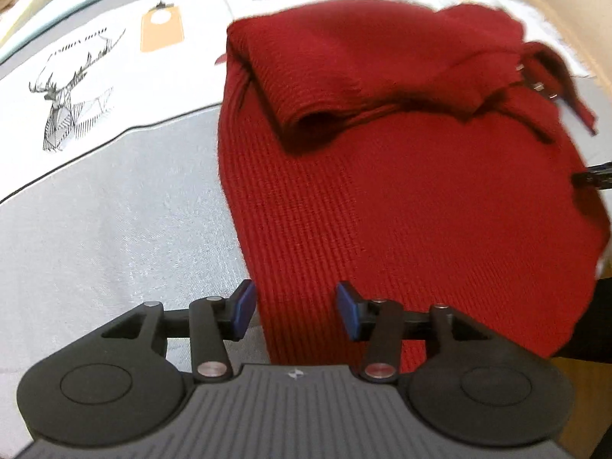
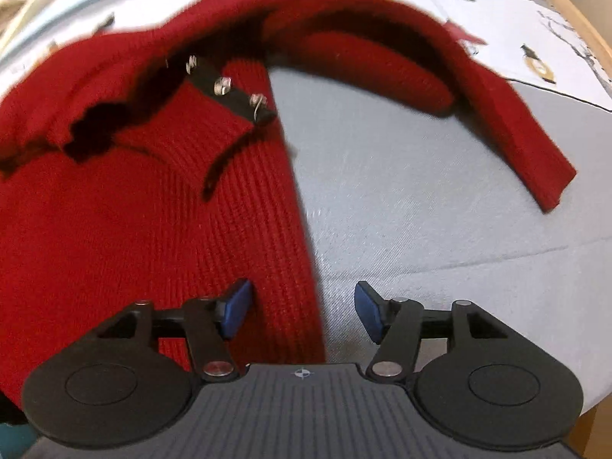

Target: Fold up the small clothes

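Observation:
A red ribbed knit sweater (image 1: pixel 401 199) lies on a grey cloth-covered surface (image 1: pixel 114 229). One sleeve (image 1: pixel 321 88) is folded across its upper body. In the right wrist view the sweater (image 2: pixel 114 229) fills the left, its other sleeve (image 2: pixel 508 126) stretched out to the right, and a dark strip with metal snaps (image 2: pixel 229 91) shows near the collar. My left gripper (image 1: pixel 294 310) is open over the sweater's lower left edge. My right gripper (image 2: pixel 304 310) is open over the sweater's lower right edge. Neither holds anything.
The cloth has a white band with a deer drawing (image 1: pixel 72 91), an orange tag print (image 1: pixel 160 30) and small dark prints (image 2: pixel 535 63). A wooden edge (image 2: pixel 585 26) runs along the far right. A dark object (image 1: pixel 596 176) pokes in at the right of the left wrist view.

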Demonstrator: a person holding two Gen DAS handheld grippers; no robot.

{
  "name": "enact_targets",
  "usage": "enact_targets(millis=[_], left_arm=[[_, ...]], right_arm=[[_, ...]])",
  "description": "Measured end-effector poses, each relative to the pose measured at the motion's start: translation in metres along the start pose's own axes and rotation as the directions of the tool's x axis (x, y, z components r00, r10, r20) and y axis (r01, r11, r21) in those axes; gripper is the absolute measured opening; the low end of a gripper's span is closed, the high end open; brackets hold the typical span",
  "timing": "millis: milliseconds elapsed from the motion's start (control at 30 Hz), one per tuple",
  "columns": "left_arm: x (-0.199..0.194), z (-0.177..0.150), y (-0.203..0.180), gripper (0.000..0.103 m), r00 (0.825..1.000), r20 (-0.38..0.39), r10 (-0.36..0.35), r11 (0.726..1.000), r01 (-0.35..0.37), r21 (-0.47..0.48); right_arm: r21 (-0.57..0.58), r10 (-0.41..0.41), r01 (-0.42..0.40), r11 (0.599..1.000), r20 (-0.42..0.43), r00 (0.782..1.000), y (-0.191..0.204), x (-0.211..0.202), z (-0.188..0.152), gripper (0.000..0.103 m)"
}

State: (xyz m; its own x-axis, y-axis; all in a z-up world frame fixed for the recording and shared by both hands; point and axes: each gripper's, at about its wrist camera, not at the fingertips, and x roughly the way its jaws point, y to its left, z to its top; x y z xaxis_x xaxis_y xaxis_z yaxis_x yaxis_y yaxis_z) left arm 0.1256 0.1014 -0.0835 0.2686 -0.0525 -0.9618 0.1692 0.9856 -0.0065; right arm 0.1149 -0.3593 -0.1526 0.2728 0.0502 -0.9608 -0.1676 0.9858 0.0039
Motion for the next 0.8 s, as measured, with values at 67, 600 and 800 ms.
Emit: enact_targets(millis=[67,600,800], left_arm=[[0.007,-0.004,-0.002,0.051,0.999,-0.038,0.021,1.000,-0.021,0.016],[-0.018,0.001,-0.002,0.004,0.996,0.025,0.084,0.996,-0.085,0.038],[-0.052,0.009,0.012,0.009,0.988,0.127,0.092,0.991,-0.079,-0.105]], right_arm=[[-0.026,0.001,-0.002,1.000,-0.014,1.000,0.009,0.003,0.000,0.033],[-0.271,-0.171,0.177,0.946,0.046,0.984,0.056,-0.002,-0.010,0.023],[-0.149,-0.094,0.158,0.976,0.367,0.925,0.074,-0.044,0.019,0.033]])
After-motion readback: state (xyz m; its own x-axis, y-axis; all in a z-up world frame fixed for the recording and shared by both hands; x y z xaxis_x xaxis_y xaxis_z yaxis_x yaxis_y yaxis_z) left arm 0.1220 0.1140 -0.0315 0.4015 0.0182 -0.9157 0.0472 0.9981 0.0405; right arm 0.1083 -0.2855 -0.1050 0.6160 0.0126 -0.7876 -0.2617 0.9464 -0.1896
